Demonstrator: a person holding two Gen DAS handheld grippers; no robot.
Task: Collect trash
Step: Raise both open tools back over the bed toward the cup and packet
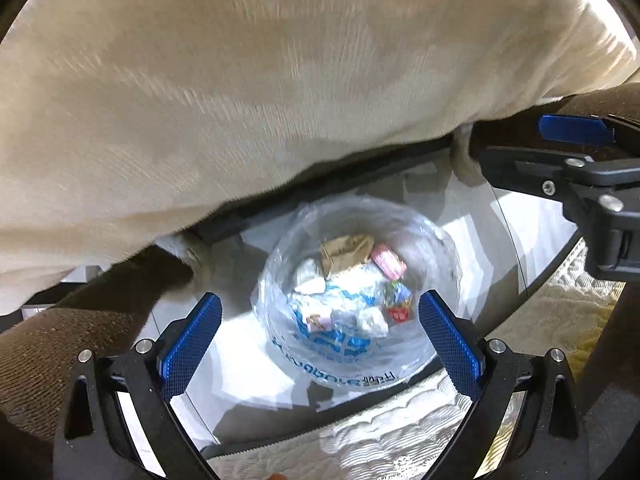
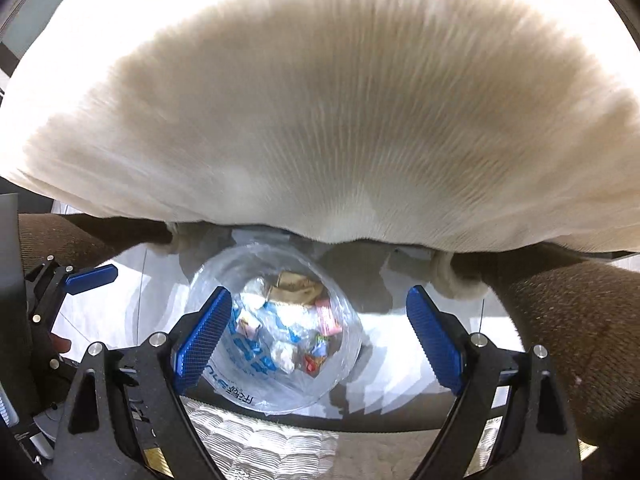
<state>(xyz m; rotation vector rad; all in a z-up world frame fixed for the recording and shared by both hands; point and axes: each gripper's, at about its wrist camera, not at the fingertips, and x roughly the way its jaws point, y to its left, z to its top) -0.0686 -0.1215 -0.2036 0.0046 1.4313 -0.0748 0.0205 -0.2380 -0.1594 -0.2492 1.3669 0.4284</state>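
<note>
Looking down along both tools, we see the left gripper (image 1: 320, 336) and the right gripper (image 2: 318, 334) each with its 2 blue-padded jaws spread wide and nothing between the pads, both hanging above the clear plastic bag (image 1: 356, 292) that sits open on the pale glossy floor (image 1: 480, 216). We can make out crumpled wrappers (image 2: 288, 320) and a scrap of brown paper (image 1: 344, 252) lying inside the bag, which stands just beside the patterned rug (image 1: 380, 440). We also see a cream garment (image 2: 320, 120) filling the upper part of both views, with brown trouser legs (image 2: 560, 320) on either side of the bag.
</note>
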